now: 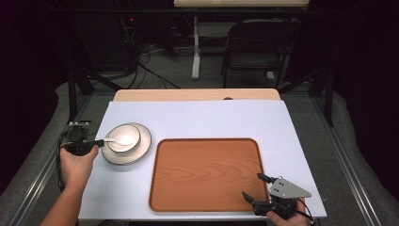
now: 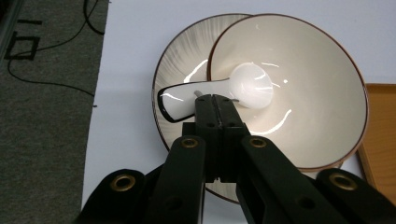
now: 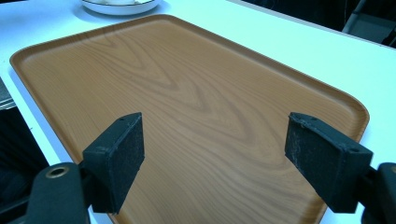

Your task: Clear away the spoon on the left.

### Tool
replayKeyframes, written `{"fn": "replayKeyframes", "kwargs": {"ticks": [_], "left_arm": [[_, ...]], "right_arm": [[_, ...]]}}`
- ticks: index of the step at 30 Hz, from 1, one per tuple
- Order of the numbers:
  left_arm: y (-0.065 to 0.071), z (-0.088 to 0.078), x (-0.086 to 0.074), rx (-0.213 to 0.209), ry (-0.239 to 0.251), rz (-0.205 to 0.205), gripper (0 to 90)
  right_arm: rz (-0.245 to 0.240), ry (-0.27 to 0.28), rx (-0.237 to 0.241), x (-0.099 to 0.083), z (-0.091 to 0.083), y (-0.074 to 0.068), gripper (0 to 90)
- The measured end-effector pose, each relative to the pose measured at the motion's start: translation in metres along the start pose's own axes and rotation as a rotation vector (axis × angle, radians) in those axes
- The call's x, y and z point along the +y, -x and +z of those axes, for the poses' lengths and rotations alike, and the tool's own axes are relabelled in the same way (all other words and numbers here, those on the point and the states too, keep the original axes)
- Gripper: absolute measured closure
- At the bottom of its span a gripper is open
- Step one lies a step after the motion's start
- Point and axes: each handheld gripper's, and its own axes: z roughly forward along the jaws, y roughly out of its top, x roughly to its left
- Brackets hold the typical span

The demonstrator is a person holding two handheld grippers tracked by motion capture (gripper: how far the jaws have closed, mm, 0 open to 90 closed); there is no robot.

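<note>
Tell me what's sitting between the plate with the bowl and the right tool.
The wooden tray, with nothing on it, lies between the plate holding the bowl and the right tool. The high view shows it; the right gripper view confirms its bare surface.

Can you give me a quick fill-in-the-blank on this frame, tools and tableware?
1. The left tool is shut on the handle of the white ceramic ____.
2. The cream bowl with the brown rim sits on a round ____.
3. The right tool hangs over the brown wooden tray with its jaws ____.
4. The tray lies on the white table to the ____ of the bowl in the high view.

Missing words: spoon; plate; open; right
</note>
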Motion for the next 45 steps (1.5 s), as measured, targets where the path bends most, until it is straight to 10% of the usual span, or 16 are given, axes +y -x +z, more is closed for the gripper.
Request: {"fn": "replayKeyframes", "kwargs": {"ticks": [27,45], "left_arm": [[-0.011,-0.012,0.014,-0.034,0.038,-0.083,78.0],[-0.02,0.005,0.0,-0.099,0.089,-0.262,47.6]], "right_arm": [[-0.001,-0.006,-0.002,0.0,0.001,0.0,19.8],[-0.007,-0.007,-0.008,0.0,0.0,0.0,19.9]]}}
